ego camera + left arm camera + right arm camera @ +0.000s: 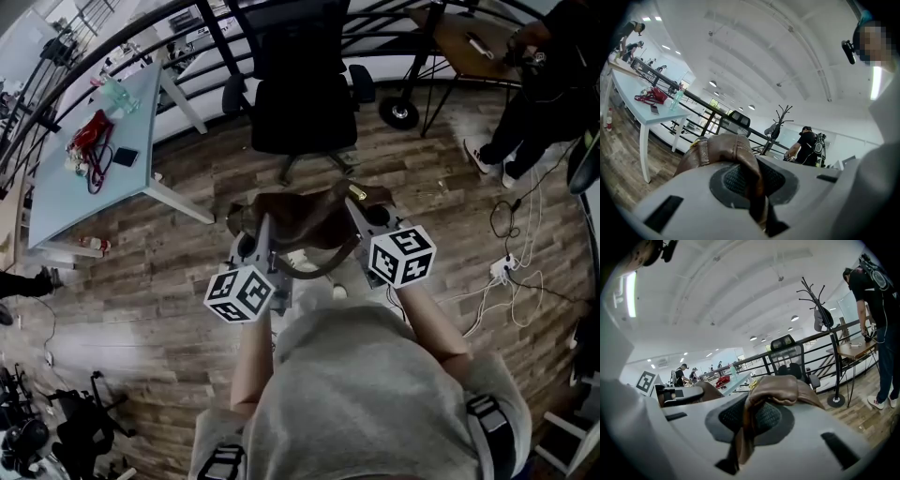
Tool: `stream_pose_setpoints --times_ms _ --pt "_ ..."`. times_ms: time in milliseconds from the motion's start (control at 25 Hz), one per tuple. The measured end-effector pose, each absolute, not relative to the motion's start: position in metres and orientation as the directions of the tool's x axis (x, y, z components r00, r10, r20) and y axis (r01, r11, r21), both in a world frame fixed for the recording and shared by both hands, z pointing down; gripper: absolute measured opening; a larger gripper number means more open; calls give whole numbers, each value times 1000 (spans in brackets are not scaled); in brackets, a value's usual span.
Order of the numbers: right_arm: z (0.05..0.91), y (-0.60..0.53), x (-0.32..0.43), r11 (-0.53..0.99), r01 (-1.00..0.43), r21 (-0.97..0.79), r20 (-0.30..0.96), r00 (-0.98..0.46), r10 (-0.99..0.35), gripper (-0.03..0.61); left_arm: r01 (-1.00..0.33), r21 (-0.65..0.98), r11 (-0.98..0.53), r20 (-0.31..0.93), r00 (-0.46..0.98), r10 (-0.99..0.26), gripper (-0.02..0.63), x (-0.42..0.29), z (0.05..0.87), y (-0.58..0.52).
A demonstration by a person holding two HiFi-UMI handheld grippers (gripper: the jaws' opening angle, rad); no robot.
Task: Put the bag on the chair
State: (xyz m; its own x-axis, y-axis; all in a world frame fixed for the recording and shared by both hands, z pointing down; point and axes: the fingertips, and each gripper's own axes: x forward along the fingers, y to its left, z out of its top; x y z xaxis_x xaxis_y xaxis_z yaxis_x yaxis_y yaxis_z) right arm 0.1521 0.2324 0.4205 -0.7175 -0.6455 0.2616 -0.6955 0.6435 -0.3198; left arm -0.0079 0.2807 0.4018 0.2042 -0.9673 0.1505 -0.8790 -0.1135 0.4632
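Observation:
A brown leather bag [302, 221] hangs in the air between my two grippers, above the wood floor. My left gripper [255, 236] is shut on its left end; brown leather [726, 152] is pinched between the jaws in the left gripper view. At the bag's right end my right gripper [367, 214] is shut too, with a fold of the bag [776, 389] clamped in its jaws. The black office chair [302, 89] stands just beyond the bag, seat facing me, and shows in the distance as the chair [736, 123] and the chair [786, 357] in the gripper views.
A pale blue table [56, 187] with a red item [91, 133], a phone and a bottle stands at left. A black railing [131, 47] curves behind the chair. At right stand a person [544, 84], a small wooden table [469, 42] and floor cables [511, 262].

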Motion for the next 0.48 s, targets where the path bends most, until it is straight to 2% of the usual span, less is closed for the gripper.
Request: stream_pose_setpoints --times_ms 480 --pt "427 163 123 627 -708 -326 283 -706 -649 21 -866 482 -131 163 235 -958 28 -39 412 206"
